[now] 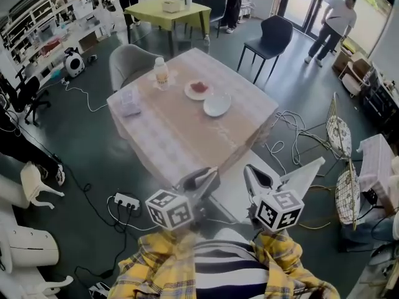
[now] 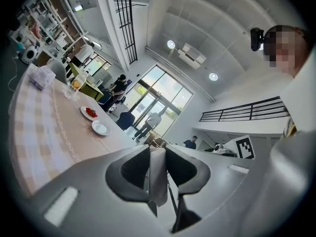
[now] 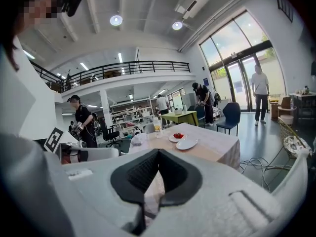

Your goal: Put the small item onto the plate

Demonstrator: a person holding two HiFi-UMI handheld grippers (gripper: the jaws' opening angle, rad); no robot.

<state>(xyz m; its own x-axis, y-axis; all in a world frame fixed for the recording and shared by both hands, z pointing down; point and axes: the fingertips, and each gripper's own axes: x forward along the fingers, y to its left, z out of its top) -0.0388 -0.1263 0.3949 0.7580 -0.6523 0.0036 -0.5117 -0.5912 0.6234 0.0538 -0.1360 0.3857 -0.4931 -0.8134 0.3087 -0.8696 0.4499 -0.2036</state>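
Observation:
The small item, a red strawberry [image 1: 199, 87], lies on a white plate [image 1: 194, 93] at the far side of the cloth-covered table [image 1: 181, 136]. Beside it stands an empty white plate [image 1: 217, 104]. Both grippers hover short of the table's near edge, well away from the plates. My left gripper [image 1: 209, 172] has its jaws a narrow gap apart with nothing between them. My right gripper [image 1: 248, 167] has its tips touching and holds nothing. The left gripper view shows my left gripper [image 2: 157, 149], the strawberry [image 2: 90, 112] and the empty plate [image 2: 100, 128]. The right gripper view shows my right gripper [image 3: 157, 153], the strawberry [image 3: 178, 135] and the empty plate [image 3: 186, 143].
A drink bottle [image 1: 161, 72] and a tissue pack [image 1: 129, 99] stand on the table's far left. A grey chair [image 1: 128, 64] and a black chair [image 1: 271, 39] flank it. Cables [image 1: 290, 139], a power strip [image 1: 126, 201] and wire baskets [image 1: 340, 136] lie on the floor around.

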